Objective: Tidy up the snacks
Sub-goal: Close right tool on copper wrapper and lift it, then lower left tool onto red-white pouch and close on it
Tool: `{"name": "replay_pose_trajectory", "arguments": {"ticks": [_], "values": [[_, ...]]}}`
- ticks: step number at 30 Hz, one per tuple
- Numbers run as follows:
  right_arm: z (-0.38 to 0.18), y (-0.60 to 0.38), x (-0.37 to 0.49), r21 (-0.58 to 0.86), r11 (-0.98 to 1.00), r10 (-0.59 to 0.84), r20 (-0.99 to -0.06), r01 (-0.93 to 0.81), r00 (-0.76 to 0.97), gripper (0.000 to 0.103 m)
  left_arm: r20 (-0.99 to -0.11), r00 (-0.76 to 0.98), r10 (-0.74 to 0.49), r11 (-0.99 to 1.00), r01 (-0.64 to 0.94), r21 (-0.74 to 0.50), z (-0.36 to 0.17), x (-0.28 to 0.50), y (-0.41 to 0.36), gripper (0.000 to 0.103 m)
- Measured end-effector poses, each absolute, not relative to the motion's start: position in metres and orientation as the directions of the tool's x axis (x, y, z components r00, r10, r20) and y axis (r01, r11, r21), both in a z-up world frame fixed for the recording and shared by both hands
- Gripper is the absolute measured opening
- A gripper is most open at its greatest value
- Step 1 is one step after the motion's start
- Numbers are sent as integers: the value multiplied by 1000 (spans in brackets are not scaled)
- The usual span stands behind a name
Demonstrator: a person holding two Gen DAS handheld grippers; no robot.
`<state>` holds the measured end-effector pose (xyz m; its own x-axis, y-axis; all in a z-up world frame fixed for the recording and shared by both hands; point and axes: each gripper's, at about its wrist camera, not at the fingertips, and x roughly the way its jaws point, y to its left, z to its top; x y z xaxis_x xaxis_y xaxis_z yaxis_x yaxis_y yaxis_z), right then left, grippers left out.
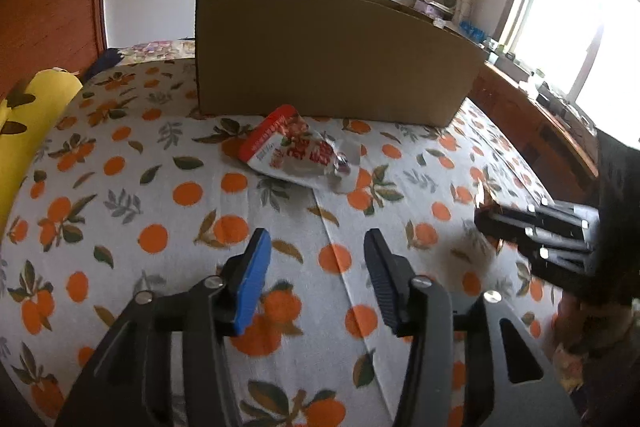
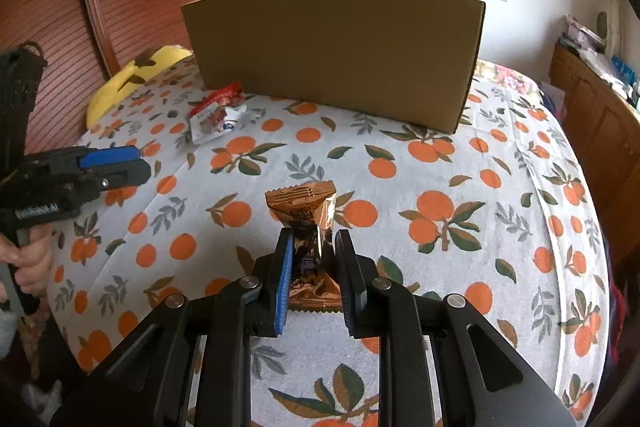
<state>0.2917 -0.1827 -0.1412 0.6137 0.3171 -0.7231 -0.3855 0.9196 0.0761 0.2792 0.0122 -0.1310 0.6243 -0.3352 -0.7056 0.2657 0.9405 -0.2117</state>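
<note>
My right gripper [image 2: 314,233] is shut on a copper-brown snack bar [image 2: 304,203], which juts forward from between the pads above the bedspread. In the left wrist view the same gripper [image 1: 484,223] enters from the right with a sliver of brown wrapper at its tip. Nothing lies between the blue pads of my open left gripper [image 1: 316,235], seen from the side in the right wrist view [image 2: 140,163]. A red-and-white snack pouch [image 1: 298,153] [image 2: 218,113] lies crumpled on the bed ahead of the left gripper. It rests just in front of a tall cardboard box [image 1: 332,55] [image 2: 332,47].
An orange-patterned bedspread [image 1: 120,207] covers the bed. A yellow plush pillow [image 1: 28,123] [image 2: 136,75] lies at the left edge. A wooden cabinet [image 1: 532,131] [image 2: 592,115] with clutter runs along the right side under a window. A hand [image 2: 28,259] grips the left tool's handle.
</note>
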Motion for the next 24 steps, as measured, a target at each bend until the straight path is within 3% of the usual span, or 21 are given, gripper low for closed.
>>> {"name": "replay_pose_trajectory", "arguments": {"ticks": [4, 16, 24], "values": [[-141, -181, 289, 71, 918, 318, -717, -390, 620, 19, -712, 638, -293, 954, 240, -178, -126, 294, 6, 51], [-139, -185, 286, 94, 907, 355, -694, -410, 627, 19, -786, 550, -281, 959, 136, -248, -134, 351, -8, 53], [-137, -183, 282, 96, 895, 377, -682, -435, 626, 19, -812, 540, -223, 975, 123, -186, -133, 378, -30, 54]]}}
